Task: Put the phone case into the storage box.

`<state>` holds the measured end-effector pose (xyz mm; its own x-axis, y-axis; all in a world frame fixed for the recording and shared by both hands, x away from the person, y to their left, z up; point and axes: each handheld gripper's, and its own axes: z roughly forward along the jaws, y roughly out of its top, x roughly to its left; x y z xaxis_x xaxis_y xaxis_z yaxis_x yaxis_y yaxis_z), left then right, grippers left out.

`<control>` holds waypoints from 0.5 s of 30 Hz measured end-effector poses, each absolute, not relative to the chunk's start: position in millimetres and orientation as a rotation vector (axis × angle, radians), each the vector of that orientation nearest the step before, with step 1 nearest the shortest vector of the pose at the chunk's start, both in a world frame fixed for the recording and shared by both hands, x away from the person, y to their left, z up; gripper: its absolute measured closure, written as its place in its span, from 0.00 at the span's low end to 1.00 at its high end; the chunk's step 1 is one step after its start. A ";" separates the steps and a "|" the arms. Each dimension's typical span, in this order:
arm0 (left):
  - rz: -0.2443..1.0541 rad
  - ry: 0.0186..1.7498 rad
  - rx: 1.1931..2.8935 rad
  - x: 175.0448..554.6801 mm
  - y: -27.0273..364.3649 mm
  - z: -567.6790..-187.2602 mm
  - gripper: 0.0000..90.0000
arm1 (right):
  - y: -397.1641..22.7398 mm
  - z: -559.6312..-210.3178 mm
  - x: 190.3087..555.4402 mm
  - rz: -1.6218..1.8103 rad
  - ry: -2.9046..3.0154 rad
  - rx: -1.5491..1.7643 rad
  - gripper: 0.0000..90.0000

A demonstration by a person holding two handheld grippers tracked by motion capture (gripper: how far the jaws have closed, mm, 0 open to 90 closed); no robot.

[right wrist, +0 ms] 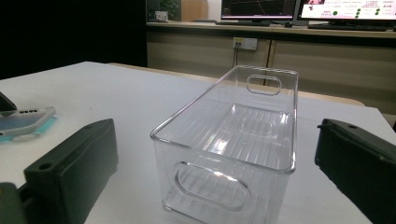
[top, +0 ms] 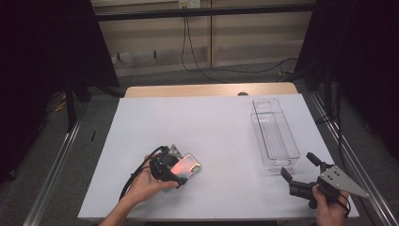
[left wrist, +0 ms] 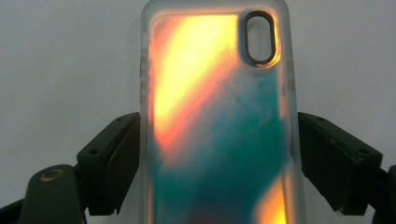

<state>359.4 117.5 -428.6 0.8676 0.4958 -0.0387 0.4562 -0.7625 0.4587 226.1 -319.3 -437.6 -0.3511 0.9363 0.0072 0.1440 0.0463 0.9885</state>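
A phone case [top: 189,167] with an orange and teal iridescent back lies flat on the white table [top: 211,117], near the front left. My left gripper [top: 180,170] reaches over it from the left, and its two black jaws sit against the long sides of the case [left wrist: 219,121], shut on it. The camera cutout of the case points away from the gripper [left wrist: 219,140]. At the front right, my right gripper [top: 298,165] is held open with nothing between its jaws, just short of the near end of a clear plastic bin [top: 275,134]. That gripper [right wrist: 215,154] faces the bin [right wrist: 196,109] lengthwise.
The clear bin stands lengthwise along the table's right side, with an oval handle cutout [right wrist: 264,85] in each end wall. The phone case [right wrist: 23,122] appears at the left edge of the right gripper view. Black curtains and a wooden wall lie beyond the table.
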 end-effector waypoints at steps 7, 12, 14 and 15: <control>0.179 0.741 2.522 359.0 123.4 -423.6 0.19 | -319.7 -437.4 225.5 1.378 1.596 1.111 0.00; 0.200 0.770 2.429 359.4 127.7 -418.7 0.19 | -318.8 -437.5 226.8 1.381 1.598 1.113 0.00; 0.211 0.765 2.407 359.2 129.3 -417.0 0.19 | -318.6 -437.7 227.5 1.383 1.599 1.113 0.00; 0.224 0.768 2.392 358.5 130.0 -416.0 0.19 | -318.6 -437.8 227.7 1.383 1.598 1.114 0.00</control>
